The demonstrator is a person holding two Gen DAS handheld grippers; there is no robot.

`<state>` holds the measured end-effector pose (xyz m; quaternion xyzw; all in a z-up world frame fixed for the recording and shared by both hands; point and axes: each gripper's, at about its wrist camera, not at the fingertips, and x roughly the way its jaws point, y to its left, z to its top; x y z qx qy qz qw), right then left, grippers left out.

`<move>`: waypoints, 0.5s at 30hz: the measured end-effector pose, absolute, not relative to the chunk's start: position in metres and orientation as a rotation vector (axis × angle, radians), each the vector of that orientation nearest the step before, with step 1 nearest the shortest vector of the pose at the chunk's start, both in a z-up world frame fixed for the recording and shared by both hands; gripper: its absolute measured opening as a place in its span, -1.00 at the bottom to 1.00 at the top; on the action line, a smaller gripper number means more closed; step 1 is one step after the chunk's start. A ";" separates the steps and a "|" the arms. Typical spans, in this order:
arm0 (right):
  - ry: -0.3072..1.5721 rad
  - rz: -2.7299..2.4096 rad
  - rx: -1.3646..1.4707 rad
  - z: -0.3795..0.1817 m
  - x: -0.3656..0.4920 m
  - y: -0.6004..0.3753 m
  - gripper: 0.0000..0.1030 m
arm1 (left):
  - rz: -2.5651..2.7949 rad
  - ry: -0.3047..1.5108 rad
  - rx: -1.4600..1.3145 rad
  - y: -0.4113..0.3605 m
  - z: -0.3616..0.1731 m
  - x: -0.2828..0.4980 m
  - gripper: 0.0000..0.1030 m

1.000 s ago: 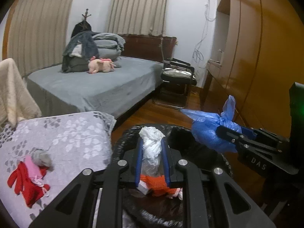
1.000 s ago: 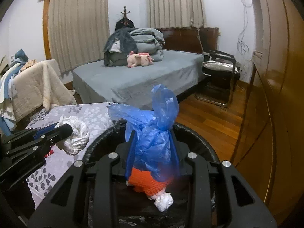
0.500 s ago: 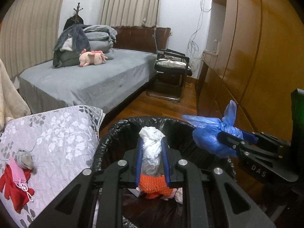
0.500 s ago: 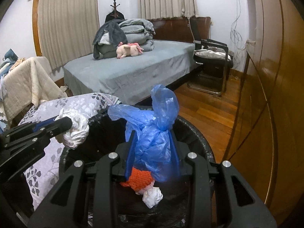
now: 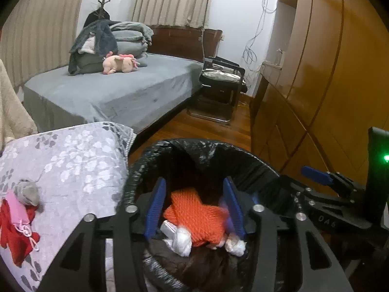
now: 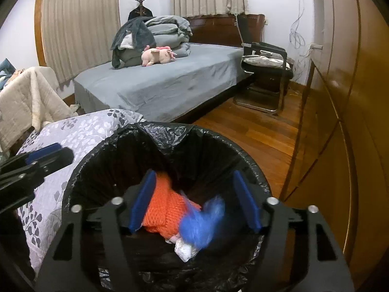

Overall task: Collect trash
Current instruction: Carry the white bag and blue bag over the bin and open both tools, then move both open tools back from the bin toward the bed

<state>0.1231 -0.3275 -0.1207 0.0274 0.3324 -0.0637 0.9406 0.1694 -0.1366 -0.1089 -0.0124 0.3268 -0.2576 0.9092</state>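
Note:
A trash bin lined with a black bag [image 5: 201,150] [image 6: 170,133] sits below both grippers. My left gripper [image 5: 194,206] is open and empty over its mouth. My right gripper [image 6: 194,202] is open too. A blue plastic bag [image 6: 204,223], blurred, is dropping from it into the bin. Inside lie an orange net [image 5: 197,216] [image 6: 163,209] and white crumpled wads [image 5: 182,243] [image 6: 184,250]. In the left wrist view the right gripper [image 5: 316,177] shows at the right, open. The left gripper's fingers [image 6: 46,154] show at the left of the right wrist view.
A grey floral quilt [image 5: 73,160] lies left of the bin, with a red and pink cloth item [image 5: 17,228] on it. A grey bed [image 5: 116,92] is behind, a black chair [image 5: 223,80] beside it. A wooden wardrobe [image 5: 328,73] runs along the right.
Both grippers have opened. The white wad has left the left gripper and lies in the bin. The blue bag has left the right gripper and is falling.

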 end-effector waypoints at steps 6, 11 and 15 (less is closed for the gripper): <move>0.624 -0.109 0.056 -0.107 0.113 -0.317 0.85 | -0.441 0.631 -0.044 -0.093 -0.099 0.156 0.55; 0.600 -0.051 0.045 -0.096 0.112 -0.289 0.89 | -0.334 0.587 -0.053 -0.045 -0.086 0.139 0.70; 0.594 0.004 0.033 -0.092 0.118 -0.261 0.89 | -0.244 0.575 -0.059 -0.005 -0.083 0.129 0.72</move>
